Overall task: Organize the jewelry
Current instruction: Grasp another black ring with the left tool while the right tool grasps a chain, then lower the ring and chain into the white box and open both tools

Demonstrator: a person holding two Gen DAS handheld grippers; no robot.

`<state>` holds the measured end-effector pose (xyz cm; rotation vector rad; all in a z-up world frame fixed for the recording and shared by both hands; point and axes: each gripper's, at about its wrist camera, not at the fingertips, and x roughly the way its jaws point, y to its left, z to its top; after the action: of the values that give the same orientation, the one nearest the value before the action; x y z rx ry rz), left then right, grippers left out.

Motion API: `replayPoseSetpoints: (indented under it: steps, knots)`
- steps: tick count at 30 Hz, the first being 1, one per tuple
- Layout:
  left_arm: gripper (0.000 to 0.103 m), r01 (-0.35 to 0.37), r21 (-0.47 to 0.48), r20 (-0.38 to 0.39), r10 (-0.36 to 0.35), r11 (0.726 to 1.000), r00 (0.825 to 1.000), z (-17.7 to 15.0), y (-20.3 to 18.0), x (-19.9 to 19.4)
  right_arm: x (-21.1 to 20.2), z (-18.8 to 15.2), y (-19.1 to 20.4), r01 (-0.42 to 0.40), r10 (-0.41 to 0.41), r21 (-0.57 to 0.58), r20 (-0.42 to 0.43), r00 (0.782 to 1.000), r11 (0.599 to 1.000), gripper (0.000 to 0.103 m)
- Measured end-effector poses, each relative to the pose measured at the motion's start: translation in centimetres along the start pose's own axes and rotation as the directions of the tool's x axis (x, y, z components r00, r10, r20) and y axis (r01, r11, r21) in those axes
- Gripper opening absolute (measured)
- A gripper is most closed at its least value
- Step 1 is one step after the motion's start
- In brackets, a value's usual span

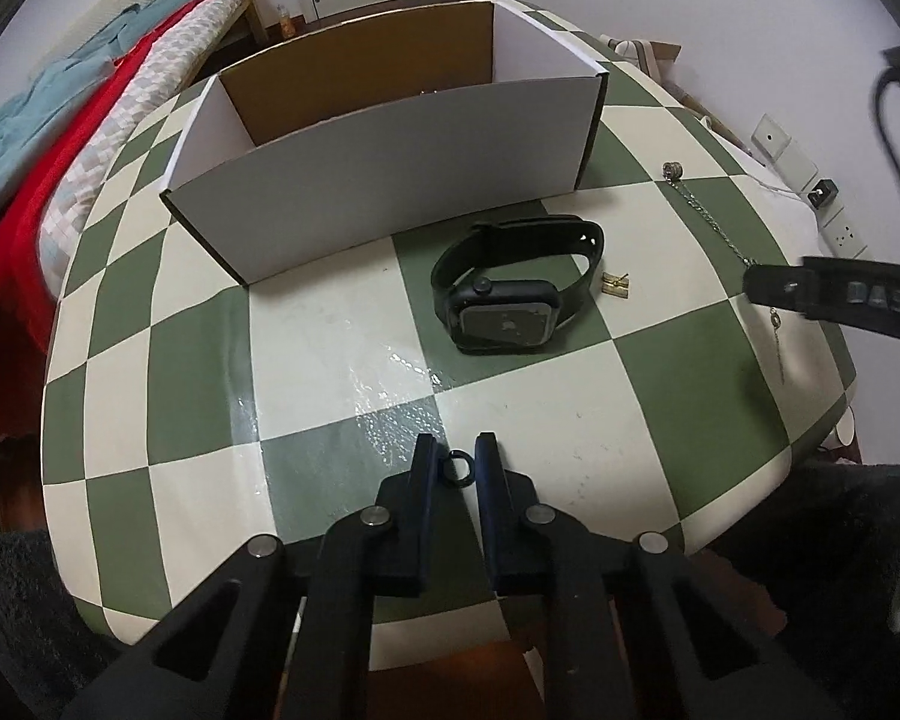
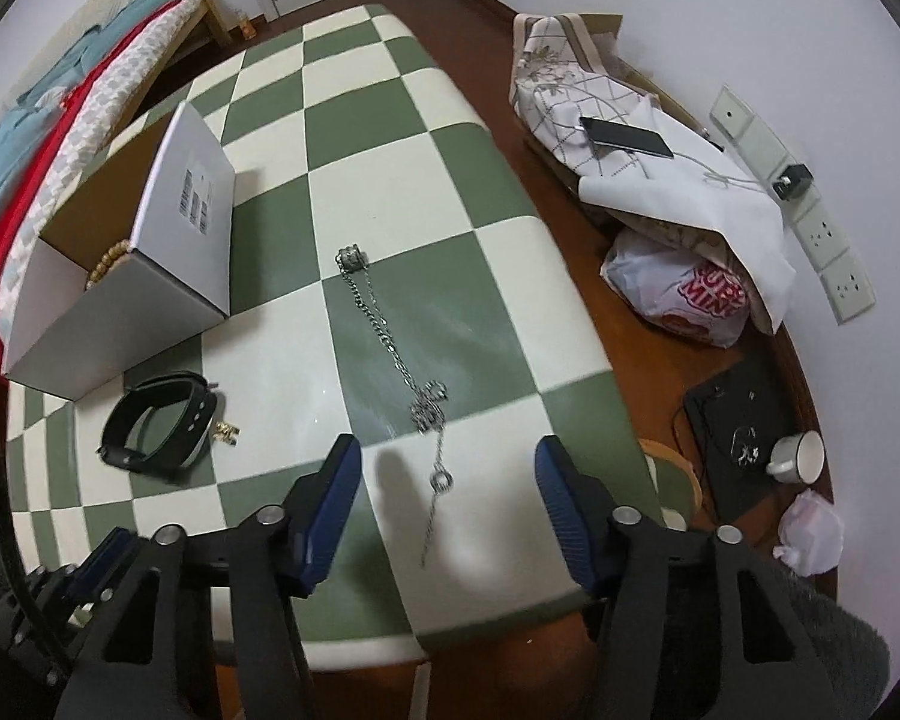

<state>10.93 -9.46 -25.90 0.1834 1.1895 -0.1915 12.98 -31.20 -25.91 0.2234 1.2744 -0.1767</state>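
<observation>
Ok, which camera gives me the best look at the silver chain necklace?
The right wrist view: the silver chain necklace runs full length down the middle of the checkered table, ahead of the open right tool. The left wrist view shows it only small at the right edge, partly hidden behind the right tool.

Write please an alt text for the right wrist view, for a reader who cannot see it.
The open right gripper hovers above a silver chain necklace stretched across a green-and-white checkered table. To the left lie a black smartwatch, small gold earrings and an open white box.
</observation>
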Motion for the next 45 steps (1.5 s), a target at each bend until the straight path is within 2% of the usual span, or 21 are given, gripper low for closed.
replayPoseSetpoints:
  steps: [2, 6, 7, 8, 9, 19, 29, 36, 45]
  knots:
    - [0.010, -0.001, -0.007, 0.001, 0.001, 1.000, 1.000, 0.0, 0.3, 0.0, 0.8, 0.2, 0.4, 0.015, -0.015, -0.011, -0.007, 1.000, 1.000, 0.054]
    - [0.010, -0.012, -0.018, 0.006, 0.012, 1.000, 1.000, 0.1, 1.0, 0.1, 1.2, 0.5, 1.4, 0.060, -0.058, -0.053, 0.031, 0.998, 0.997, 0.041]
    - [0.010, -0.014, -0.023, 0.006, 0.014, 1.000, 1.000, 0.1, 1.2, 0.1, 1.2, 0.5, 1.6, 0.070, -0.067, -0.065, 0.044, 0.997, 0.995, 0.031]
    - [0.010, -0.015, -0.027, 0.006, 0.015, 1.000, 1.000, 0.2, 1.3, 0.3, 1.2, 0.5, 1.7, 0.068, -0.064, -0.071, 0.052, 0.997, 0.995, 0.014]
    - [0.010, -0.017, -0.030, 0.006, 0.017, 0.999, 1.000, 0.2, 1.5, 0.3, 1.2, 0.5, 1.8, 0.072, -0.068, -0.076, 0.056, 0.996, 0.995, 0.007]
    - [0.010, -0.018, -0.056, 0.008, 0.019, 0.998, 1.000, 0.4, 2.2, 0.3, 0.4, -1.8, 2.9, 0.058, -0.052, -0.124, 0.050, 0.997, 0.991, 0.007]
    - [0.010, -0.037, -0.104, 0.101, 0.047, 0.994, 0.994, 1.9, 4.4, -3.2, -2.8, -1.8, 2.8, 0.011, -0.001, -0.079, 0.122, 0.993, 0.997, 0.006]
    - [0.010, -0.056, -0.153, 0.182, 0.084, 0.987, 0.980, 3.9, 6.6, -6.4, -7.5, 0.0, 3.0, -0.031, 0.047, -0.078, 0.211, 0.976, 0.997, 0.006]
    - [0.010, -0.080, -0.191, 0.262, 0.129, 0.978, 0.956, 6.9, 8.0, -9.7, -12.8, 2.1, 5.6, -0.092, 0.122, -0.110, 0.306, 0.944, 0.990, 0.006]
